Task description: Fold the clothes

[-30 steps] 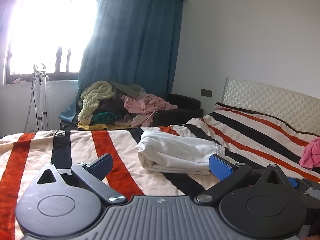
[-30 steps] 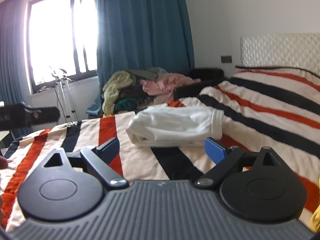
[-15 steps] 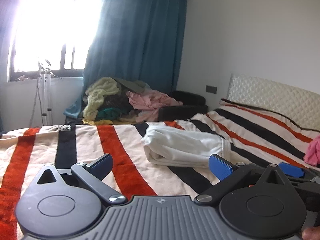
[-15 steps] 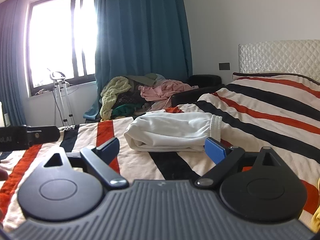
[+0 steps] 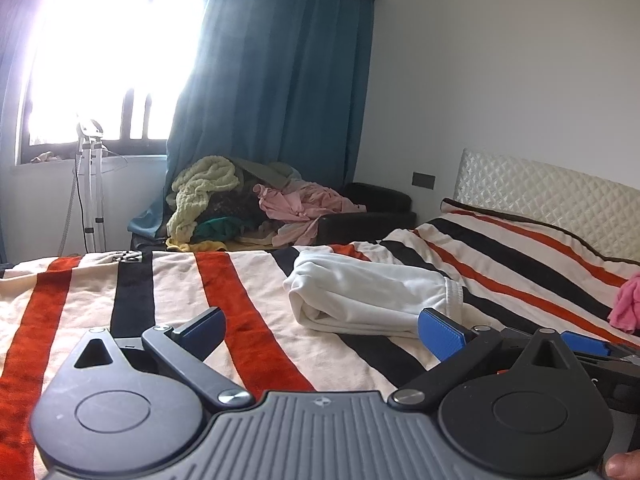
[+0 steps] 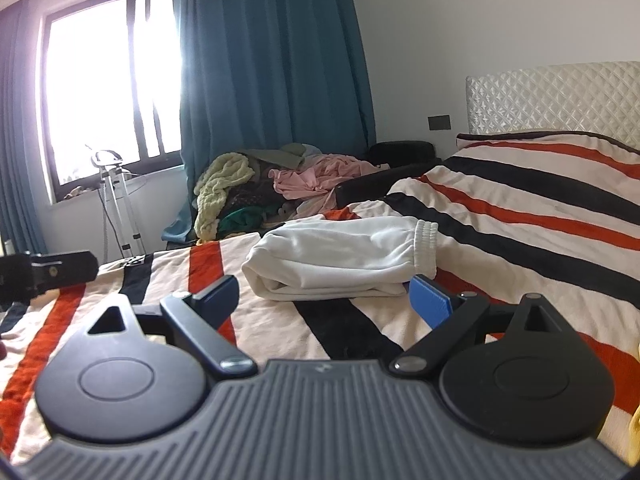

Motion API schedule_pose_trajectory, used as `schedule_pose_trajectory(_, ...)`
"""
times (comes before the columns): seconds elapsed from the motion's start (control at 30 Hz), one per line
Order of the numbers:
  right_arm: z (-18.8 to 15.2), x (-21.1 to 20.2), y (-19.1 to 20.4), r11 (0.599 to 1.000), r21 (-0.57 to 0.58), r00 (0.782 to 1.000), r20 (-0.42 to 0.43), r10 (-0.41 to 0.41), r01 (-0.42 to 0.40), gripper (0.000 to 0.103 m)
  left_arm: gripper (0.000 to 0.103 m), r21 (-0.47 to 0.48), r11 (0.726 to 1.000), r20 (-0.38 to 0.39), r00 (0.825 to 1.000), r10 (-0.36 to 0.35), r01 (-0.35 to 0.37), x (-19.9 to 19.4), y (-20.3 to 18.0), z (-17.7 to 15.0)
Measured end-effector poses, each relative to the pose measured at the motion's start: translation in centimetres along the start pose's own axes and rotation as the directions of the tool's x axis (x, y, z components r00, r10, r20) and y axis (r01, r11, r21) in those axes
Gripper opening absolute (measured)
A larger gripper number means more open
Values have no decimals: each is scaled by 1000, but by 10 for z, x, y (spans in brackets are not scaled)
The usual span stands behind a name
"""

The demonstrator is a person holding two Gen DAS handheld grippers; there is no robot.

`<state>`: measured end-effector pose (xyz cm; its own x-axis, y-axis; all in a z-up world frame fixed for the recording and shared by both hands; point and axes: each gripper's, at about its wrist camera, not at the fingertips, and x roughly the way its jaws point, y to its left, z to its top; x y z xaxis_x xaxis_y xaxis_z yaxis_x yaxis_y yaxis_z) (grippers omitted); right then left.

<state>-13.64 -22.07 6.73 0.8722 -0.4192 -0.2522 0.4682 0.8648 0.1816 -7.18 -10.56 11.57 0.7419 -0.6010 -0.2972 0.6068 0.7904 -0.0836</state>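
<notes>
A folded white garment (image 5: 368, 296) with a ribbed cuff lies on the striped bed blanket (image 5: 248, 288). It also shows in the right wrist view (image 6: 340, 256). My left gripper (image 5: 320, 332) is open and empty, held low over the blanket just short of the garment. My right gripper (image 6: 324, 300) is open and empty, also just in front of the garment. Part of the right gripper (image 5: 592, 348) shows at the right edge of the left wrist view, and the left gripper (image 6: 44, 272) at the left edge of the right wrist view.
A heap of unfolded clothes (image 5: 248, 208) lies on a dark sofa beyond the bed's far edge, under a teal curtain (image 5: 276, 92). A pink garment (image 5: 626, 304) lies on the bed at the right. A quilted headboard (image 6: 552, 96) and a tripod stand (image 5: 90, 184) stand nearby.
Both grippers have tilted up and drawn back slightly, so the garment sits a little farther ahead. Both stay open; the garment has not moved.
</notes>
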Motion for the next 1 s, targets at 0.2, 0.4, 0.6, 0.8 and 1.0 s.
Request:
schedule_pose_trajectory(0.2, -2, 1, -1, 1000, 8, 1000, -3, -13, 13, 93, 103, -19, 1000, 6, 1000, 6, -6, -1, 2, 0)
schedule_pose_trajectory(0.4, -2, 2, 0, 1000, 8, 1000, -4, -19, 19, 93, 103, -16, 1000, 8, 1000, 12, -12, -1, 1, -1)
schedule_pose_trajectory(0.6, -4, 0, 1, 1000, 5, 1000, -1, -22, 22, 94, 103, -10, 1000, 3, 1000, 12, -12, 0, -1, -3)
schedule_pose_trajectory(0.8, -4, 2, 1, 1000, 3, 1000, -3, -24, 24, 93, 103, 16, 999, -2, 999, 33, -33, 2, -6, -5)
schedule_pose_trajectory(1.0, -5, 1, 2, 1000, 2, 1000, -4, -27, 27, 93, 103, 18, 999, -6, 999, 38, -38, 3, -6, -6)
